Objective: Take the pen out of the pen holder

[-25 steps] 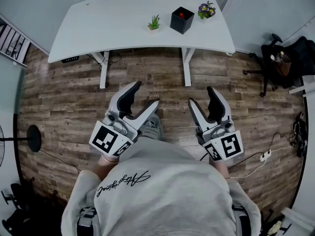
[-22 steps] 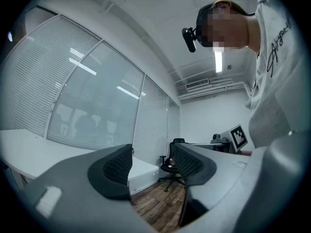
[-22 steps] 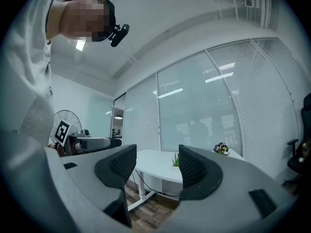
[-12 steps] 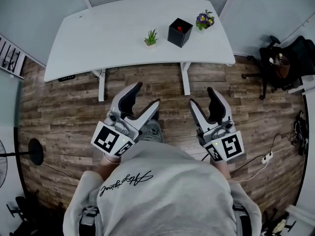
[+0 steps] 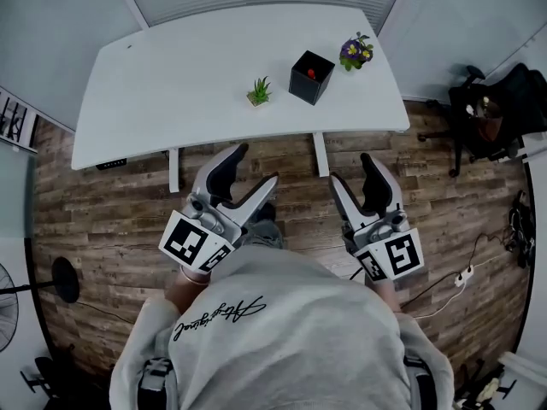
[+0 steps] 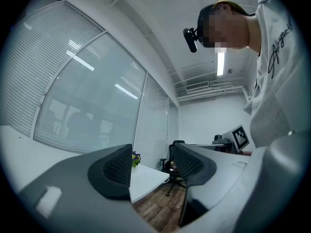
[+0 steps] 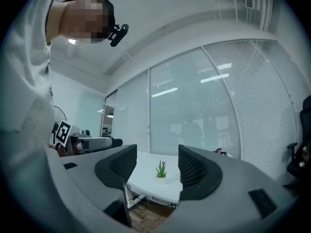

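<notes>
A black square pen holder [image 5: 310,77] stands on the white desk [image 5: 188,84] ahead, with a red-topped pen [image 5: 313,73] showing inside it. My left gripper [image 5: 248,167] and right gripper [image 5: 356,174] are held close to my chest over the wood floor, well short of the desk. Both are open with nothing between their jaws. The left gripper view looks past its fingers [image 6: 116,171] at the desk's right end. Between the right gripper's fingers [image 7: 119,166] stands the small green plant [image 7: 161,169] on the desk. The pen holder is hidden in both gripper views.
A small green plant [image 5: 259,91] sits left of the pen holder and a purple flower pot [image 5: 355,51] right of it. A black office chair [image 5: 487,109] stands at the right. A fan base [image 5: 53,278] and cables [image 5: 444,284] lie on the floor.
The desk has come nearer and lower in the head view as I step toward it. Both grippers keep their pose and stay open.
</notes>
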